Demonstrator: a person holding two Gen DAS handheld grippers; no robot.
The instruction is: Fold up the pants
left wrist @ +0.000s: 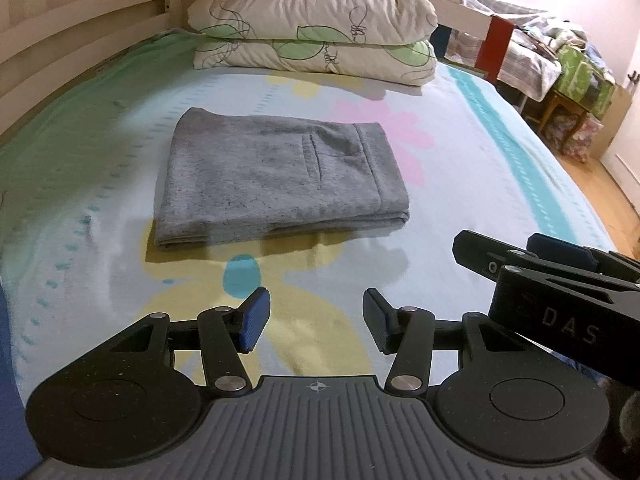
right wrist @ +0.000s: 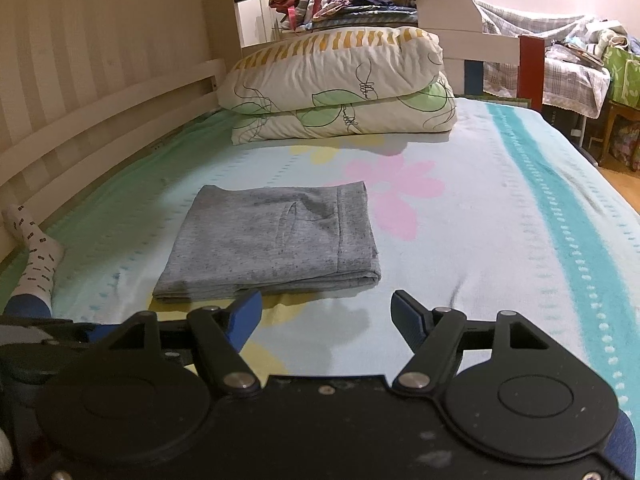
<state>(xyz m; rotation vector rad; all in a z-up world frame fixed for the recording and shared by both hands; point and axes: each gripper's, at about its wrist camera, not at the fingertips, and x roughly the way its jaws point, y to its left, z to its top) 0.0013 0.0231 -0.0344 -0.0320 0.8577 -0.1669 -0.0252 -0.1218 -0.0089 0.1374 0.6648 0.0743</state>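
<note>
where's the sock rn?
The white sock with dark dashes and a blue toe shows only in the right wrist view, at the far left edge of the bed beside the white slatted rail, left of the folded grey pants.

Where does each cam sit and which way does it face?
Left wrist: on the left gripper, low over the bed, facing the folded pants and pillows; own open fingers show, the right gripper alongside.
Right wrist: on the right gripper, same heading; open fingers, a socked foot at left.
Shared: pants, pillows, bed.
</note>
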